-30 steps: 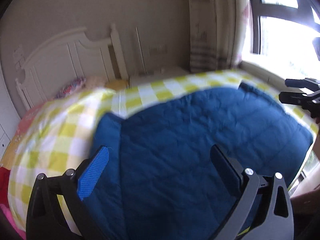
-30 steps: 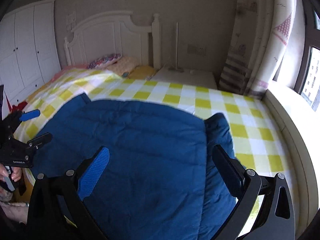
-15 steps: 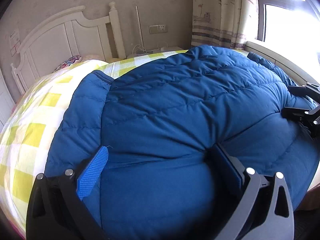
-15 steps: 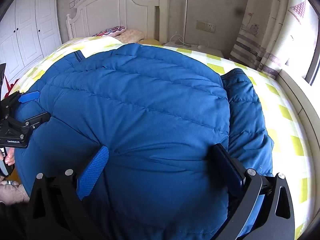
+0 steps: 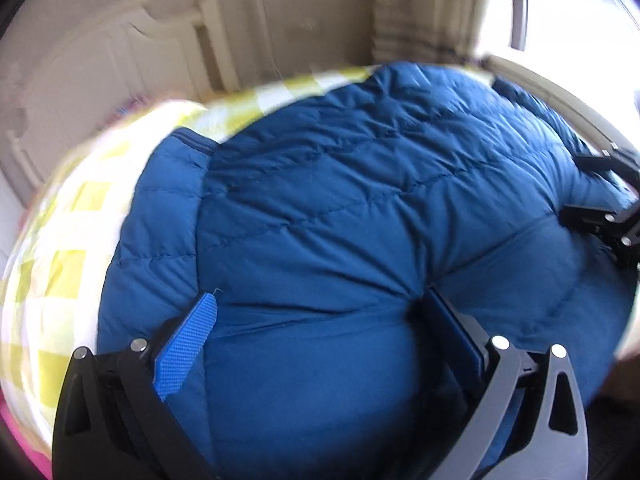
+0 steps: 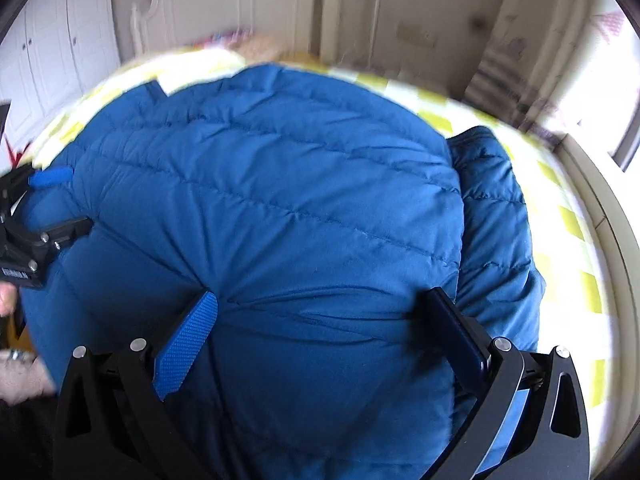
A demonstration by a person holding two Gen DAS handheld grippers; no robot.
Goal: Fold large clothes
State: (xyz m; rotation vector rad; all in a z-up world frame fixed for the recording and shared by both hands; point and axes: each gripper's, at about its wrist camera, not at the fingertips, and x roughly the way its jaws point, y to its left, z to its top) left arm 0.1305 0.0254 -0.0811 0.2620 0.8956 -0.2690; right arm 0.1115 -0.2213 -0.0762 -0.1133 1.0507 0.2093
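A large blue quilted down jacket (image 5: 340,216) lies spread across the bed (image 5: 68,264), covering most of the yellow-and-white checked bedspread (image 6: 568,216); its puffy fabric is stitched in long horizontal channels and bulges up in a rounded mound toward both cameras. In the right wrist view, a sleeve (image 6: 496,216) lies along the jacket's right side, just beside the body panel and resting on the checked cover. In the left wrist view another sleeve (image 5: 160,216) runs down the jacket's left side, with a darker ribbed band at its upper end. The left claw (image 5: 320,308) is spread wide, and the near edge of the jacket fills the gap between its blue-padded finger and its dark finger, the fabric gathering into creases at both tips. The right claw (image 6: 320,304) is likewise spread, with the near hem bunched between its fingers and wrinkles radiating from each tip. Each claw shows at the edge of the other's view, touching the jacket, its fingers apart. Beyond the jacket, a white headboard (image 6: 192,12) stands against the wall, with pillows (image 6: 260,46) blurred at its foot. White wardrobe doors (image 6: 56,40) stand at the left in the right wrist view, and a patterned curtain (image 5: 424,12) hangs beside a bright window (image 5: 568,20). No containers show in either view.
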